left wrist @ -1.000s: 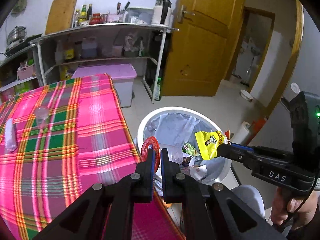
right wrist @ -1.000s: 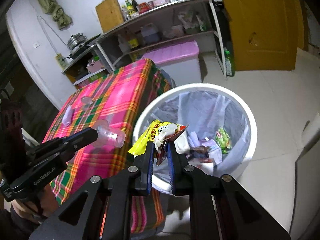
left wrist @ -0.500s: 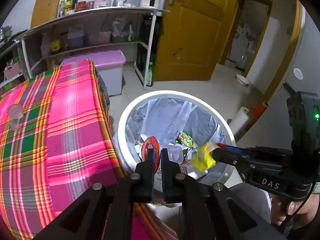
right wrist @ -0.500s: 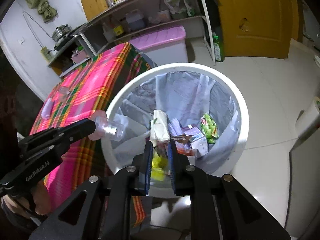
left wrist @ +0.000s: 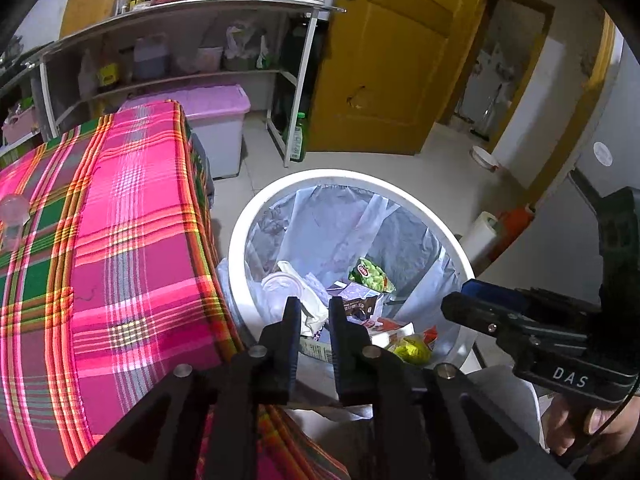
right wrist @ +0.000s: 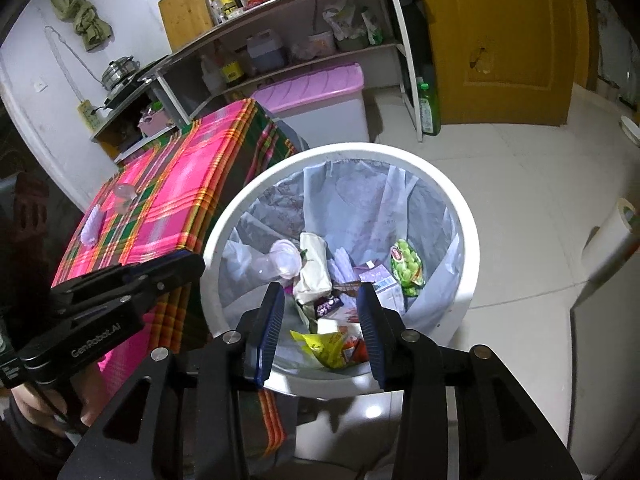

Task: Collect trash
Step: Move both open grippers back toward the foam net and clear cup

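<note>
At the bottom of the left wrist view, the left gripper (left wrist: 315, 312) has just been opening; its fingers stand a little apart with nothing between them. At the bottom of the right wrist view, the right gripper (right wrist: 320, 304) has also just been opening, wider, and holds nothing. Both hang over the white trash bin (left wrist: 404, 196) in the middle of each frame. Inside lie the yellow wrapper (right wrist: 324, 346) and the clear plastic bottle (right wrist: 280, 262). Left of the bin is the desk with its pink checked cloth (left wrist: 120, 240). Only the right wrist view shows a small white bundle (right wrist: 90, 226) on it. Farther back stands a yellow door (left wrist: 384, 60).
</note>
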`<state>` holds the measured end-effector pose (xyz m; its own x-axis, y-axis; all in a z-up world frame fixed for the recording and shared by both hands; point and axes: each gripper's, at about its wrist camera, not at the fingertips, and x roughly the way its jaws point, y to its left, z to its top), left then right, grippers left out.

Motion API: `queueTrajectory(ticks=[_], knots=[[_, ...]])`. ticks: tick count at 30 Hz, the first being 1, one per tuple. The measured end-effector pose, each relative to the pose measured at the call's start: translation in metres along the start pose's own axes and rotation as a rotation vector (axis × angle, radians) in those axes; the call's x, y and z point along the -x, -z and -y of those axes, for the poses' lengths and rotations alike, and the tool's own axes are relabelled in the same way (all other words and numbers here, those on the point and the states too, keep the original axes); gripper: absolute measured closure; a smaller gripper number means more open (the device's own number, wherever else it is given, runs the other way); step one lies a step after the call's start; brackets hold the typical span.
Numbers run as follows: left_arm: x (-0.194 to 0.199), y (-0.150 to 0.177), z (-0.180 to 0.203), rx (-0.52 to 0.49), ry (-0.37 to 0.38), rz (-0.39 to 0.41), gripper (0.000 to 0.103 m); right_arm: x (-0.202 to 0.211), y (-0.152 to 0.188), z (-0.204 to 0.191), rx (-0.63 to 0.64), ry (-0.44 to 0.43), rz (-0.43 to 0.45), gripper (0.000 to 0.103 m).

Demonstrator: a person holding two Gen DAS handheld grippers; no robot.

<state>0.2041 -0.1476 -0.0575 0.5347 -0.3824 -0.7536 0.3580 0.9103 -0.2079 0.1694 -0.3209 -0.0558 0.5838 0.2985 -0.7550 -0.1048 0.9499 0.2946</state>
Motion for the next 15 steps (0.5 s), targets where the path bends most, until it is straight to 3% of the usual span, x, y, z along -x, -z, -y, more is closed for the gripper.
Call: queueTrajectory(ticks=[15], knots=[[0.063,0.006,-0.007,0.048,-0.005,0.115,0.090,0.040,0.000,-0.043,0.099,-0.049,0.095,0.064]])
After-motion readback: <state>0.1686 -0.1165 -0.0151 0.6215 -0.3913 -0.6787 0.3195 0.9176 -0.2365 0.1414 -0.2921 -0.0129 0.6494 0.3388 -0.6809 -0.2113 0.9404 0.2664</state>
